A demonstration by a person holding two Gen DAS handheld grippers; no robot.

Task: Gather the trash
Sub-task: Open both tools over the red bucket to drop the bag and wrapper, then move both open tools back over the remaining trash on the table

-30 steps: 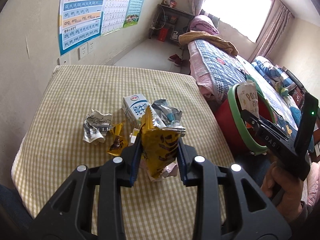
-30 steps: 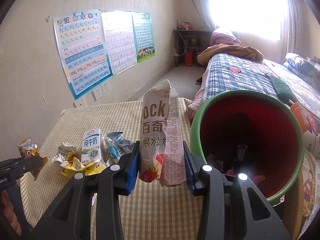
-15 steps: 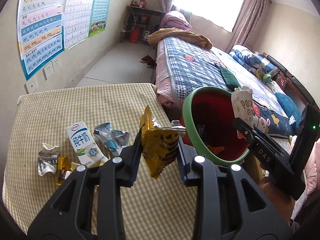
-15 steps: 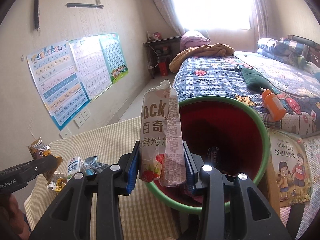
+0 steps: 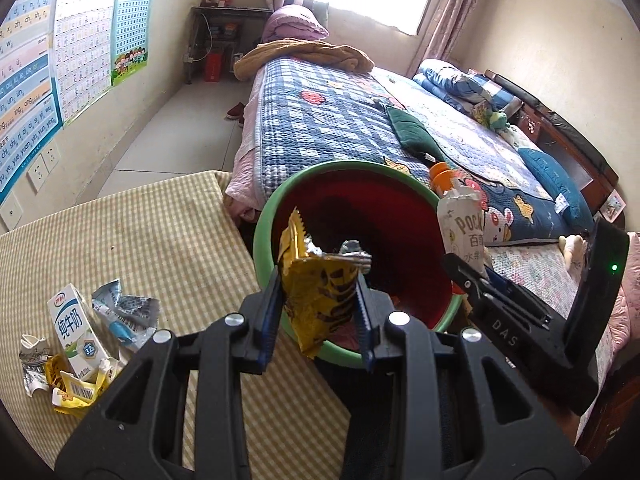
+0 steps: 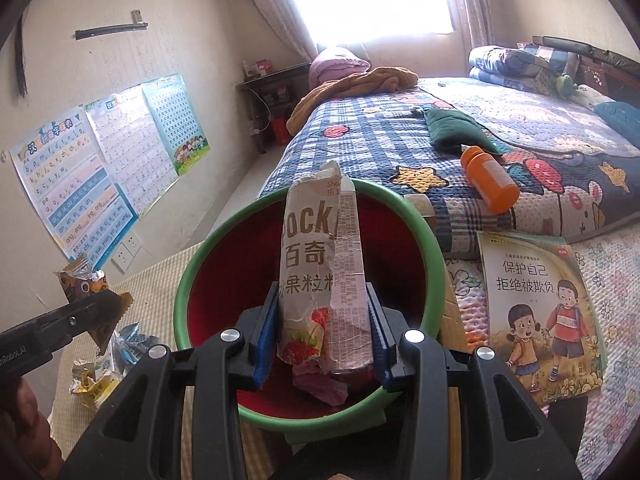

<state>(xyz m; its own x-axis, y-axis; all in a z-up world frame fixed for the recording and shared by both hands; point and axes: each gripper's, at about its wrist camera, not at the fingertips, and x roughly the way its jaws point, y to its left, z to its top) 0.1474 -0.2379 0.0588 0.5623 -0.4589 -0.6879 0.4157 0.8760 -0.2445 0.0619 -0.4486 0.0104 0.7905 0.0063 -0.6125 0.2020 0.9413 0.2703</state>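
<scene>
Left gripper [image 5: 320, 316]: clamped narrowly on one crumpled yellow wrapper [image 5: 318, 300], in front of the bin's mouth.
Right gripper [image 6: 322, 340]: pinching one tall Pocky box [image 6: 322, 280] upright, in front of the bin's mouth.
Bin [image 6: 208, 264]: one, red inside, green rim, between tabletop and bed.
Tabletop [image 5: 120, 240]: one milk carton [image 5: 76, 330] among several scraps; exact count unclear.

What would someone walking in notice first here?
The red plastic bin with a green rim beside the checked table, with two black grippers over it. The left gripper pinches a crumpled yellow snack wrapper, the right gripper a torn pale Pocky box. More litter, including a white milk carton, lies on the table.
</scene>
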